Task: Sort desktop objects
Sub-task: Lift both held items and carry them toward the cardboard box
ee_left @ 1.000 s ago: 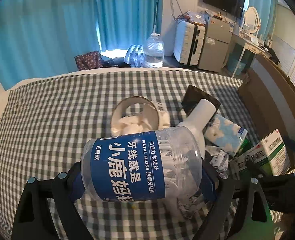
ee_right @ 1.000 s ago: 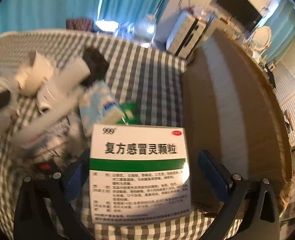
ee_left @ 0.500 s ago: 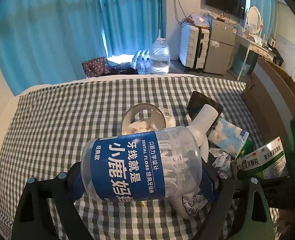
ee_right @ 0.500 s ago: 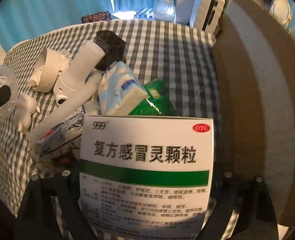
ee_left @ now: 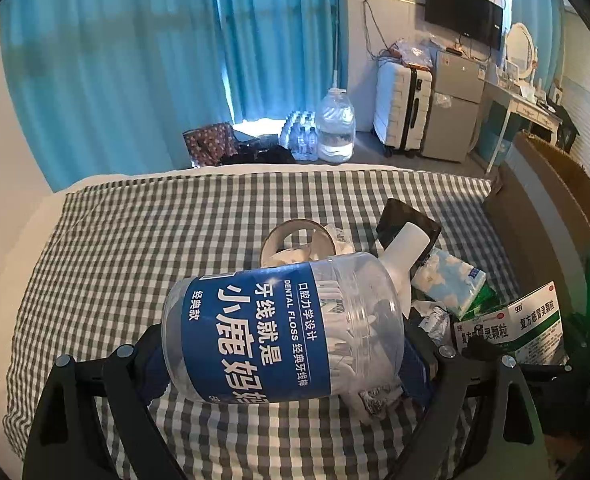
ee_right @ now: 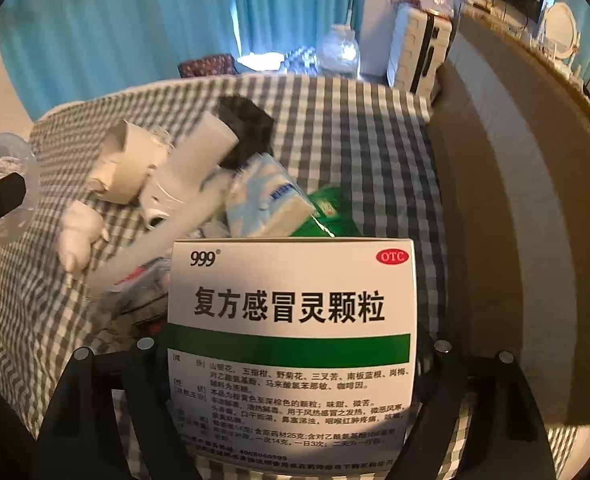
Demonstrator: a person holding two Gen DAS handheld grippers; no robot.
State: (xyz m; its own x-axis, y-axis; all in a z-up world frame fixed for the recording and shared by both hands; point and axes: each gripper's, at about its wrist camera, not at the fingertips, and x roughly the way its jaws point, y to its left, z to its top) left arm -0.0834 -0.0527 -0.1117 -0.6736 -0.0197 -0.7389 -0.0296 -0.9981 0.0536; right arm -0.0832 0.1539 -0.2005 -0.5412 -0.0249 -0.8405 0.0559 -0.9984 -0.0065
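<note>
My left hand-held gripper stands wide, its two pads pressed on the ends of a clear dental floss jar, which I hold on its side above the checked bed. The jar, wrapped in a blue label, is packed with white floss picks.

My right hand-held gripper is closing on a white-and-green medicine box, which fills the space between its jaws; the box hides the pads, so I cannot tell whether they press on it yet. The box sits upright, just beside the brown cardboard wall at the bed's right edge.

Beyond the medicine box lies the rest of the pile on the bed: a pale blue tissue pack and a green packet just behind it, a white tube leaning across a black object, and a round white cup stuffed with crumpled white paper, farthest from the box.
</note>
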